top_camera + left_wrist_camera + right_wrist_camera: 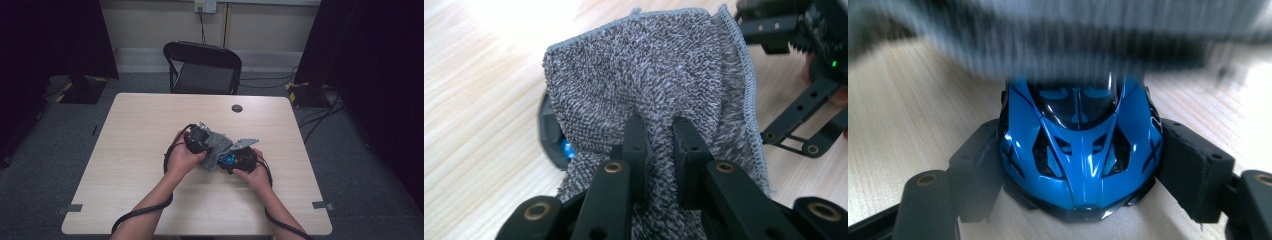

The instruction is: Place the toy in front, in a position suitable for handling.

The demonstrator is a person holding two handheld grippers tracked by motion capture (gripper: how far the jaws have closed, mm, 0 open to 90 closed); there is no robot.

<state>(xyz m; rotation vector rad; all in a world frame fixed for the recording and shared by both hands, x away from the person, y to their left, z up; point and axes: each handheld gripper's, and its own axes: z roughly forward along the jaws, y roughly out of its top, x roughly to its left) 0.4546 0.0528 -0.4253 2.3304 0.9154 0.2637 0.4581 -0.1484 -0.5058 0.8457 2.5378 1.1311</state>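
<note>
A grey terry cloth [649, 75] hangs from my left gripper [658, 127], whose jaws are shut on a fold of it. The cloth [216, 146] drapes over a glossy blue toy car [1080, 145]. My right gripper [1083, 167] is shut on the car, with one black pad against each of its sides. A small blue patch of the car [567, 148] peeks out below the cloth's left edge. From above, my left gripper [200, 140] and right gripper [235, 161] sit close together mid-table, with the car [228, 160] between them. The cloth [1073, 40] is a blurred band over the car's far end.
The light wooden table [145, 120] has a small black round cap [237, 108] near its far edge. A black folding chair [202, 67] stands behind the table. Cables lie on the grey floor at the right, and dark curtains stand on both sides.
</note>
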